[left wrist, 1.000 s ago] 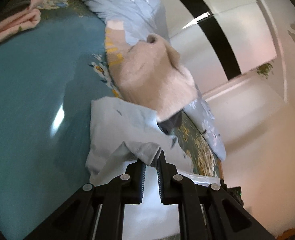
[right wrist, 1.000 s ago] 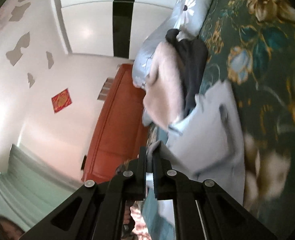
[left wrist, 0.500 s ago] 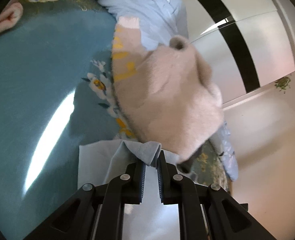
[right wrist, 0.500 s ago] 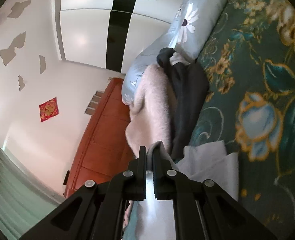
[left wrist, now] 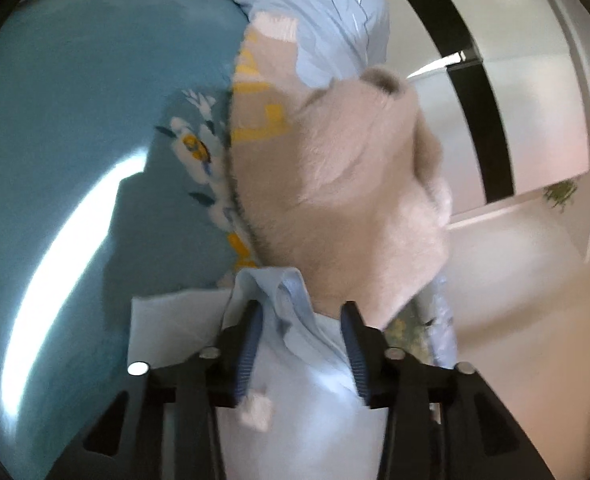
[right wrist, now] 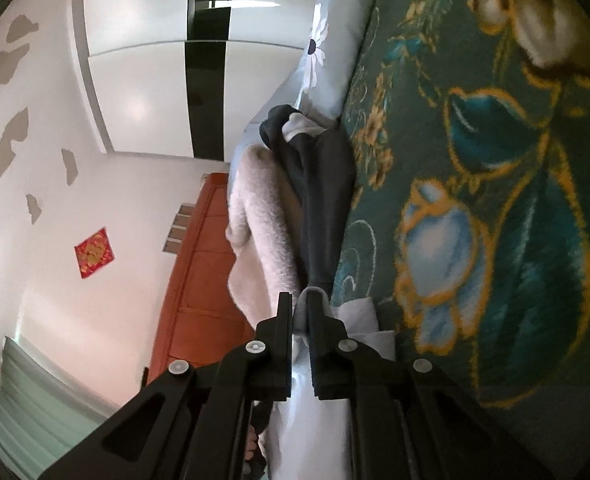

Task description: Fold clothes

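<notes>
A pale blue garment [left wrist: 295, 380] lies on the bed under both grippers. My left gripper [left wrist: 301, 312] is open, its jaws spread wide with a fold of the blue cloth lying loose between them. My right gripper [right wrist: 301, 304] is shut on another edge of the same pale blue garment [right wrist: 359, 312], which bunches at the fingertips. Just beyond the left gripper sits a fuzzy beige sweater [left wrist: 335, 184] with yellow lettering. In the right wrist view the fuzzy beige sweater [right wrist: 259, 224] lies against a dark grey garment [right wrist: 319, 200].
The bed has a teal sheet [left wrist: 75, 120] and a green floral cover [right wrist: 495, 200]. A light blue flowered pillow [left wrist: 319, 8] lies behind the clothes pile. A white wardrobe with a black stripe [right wrist: 207, 40] and a red-brown headboard [right wrist: 203, 280] stand beyond.
My left gripper has opened and let go of the blue cloth. Both grippers have moved forward, closer to the beige sweater. The right gripper stays shut on the cloth.
</notes>
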Available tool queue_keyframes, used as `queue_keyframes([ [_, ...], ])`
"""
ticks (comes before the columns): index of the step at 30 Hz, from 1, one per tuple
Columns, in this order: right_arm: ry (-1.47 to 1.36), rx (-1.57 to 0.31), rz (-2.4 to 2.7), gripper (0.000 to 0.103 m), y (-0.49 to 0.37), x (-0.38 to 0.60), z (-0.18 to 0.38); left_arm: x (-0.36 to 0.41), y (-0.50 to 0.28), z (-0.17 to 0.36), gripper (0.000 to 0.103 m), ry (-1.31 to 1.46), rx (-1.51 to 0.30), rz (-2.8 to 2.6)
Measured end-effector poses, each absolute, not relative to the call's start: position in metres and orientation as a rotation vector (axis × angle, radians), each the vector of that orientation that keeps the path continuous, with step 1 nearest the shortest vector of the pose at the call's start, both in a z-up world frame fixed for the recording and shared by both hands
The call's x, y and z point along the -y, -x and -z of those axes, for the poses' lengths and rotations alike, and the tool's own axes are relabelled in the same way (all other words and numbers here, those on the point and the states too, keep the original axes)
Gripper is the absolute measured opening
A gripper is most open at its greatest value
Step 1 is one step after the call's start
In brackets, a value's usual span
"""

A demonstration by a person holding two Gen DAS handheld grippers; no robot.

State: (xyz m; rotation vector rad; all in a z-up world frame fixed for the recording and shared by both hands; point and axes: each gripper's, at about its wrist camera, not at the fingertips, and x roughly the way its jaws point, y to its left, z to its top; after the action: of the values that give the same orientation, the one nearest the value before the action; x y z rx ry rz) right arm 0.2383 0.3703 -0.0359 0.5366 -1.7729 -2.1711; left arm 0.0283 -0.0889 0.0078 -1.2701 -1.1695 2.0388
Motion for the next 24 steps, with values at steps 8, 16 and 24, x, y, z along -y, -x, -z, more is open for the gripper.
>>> queue_keyframes([
  [8, -0.489, 1.718, 2.163, 0.038, -0.240, -0.368, 0.032, 0.119, -0.116, -0.025, 0.051, 1.098, 1.263, -2.015],
  [16, -0.408, 1.484, 2.620, 0.043, -0.307, -0.341, -0.034, 0.144, -0.208, -0.044, 0.058, 1.157, 0.959, -2.497],
  [24, -0.842, 1.244, 2.878, 0.043, -0.385, -0.268, -0.042, 0.134, -0.217, -0.012, 0.057, 1.350, 0.887, -2.450],
])
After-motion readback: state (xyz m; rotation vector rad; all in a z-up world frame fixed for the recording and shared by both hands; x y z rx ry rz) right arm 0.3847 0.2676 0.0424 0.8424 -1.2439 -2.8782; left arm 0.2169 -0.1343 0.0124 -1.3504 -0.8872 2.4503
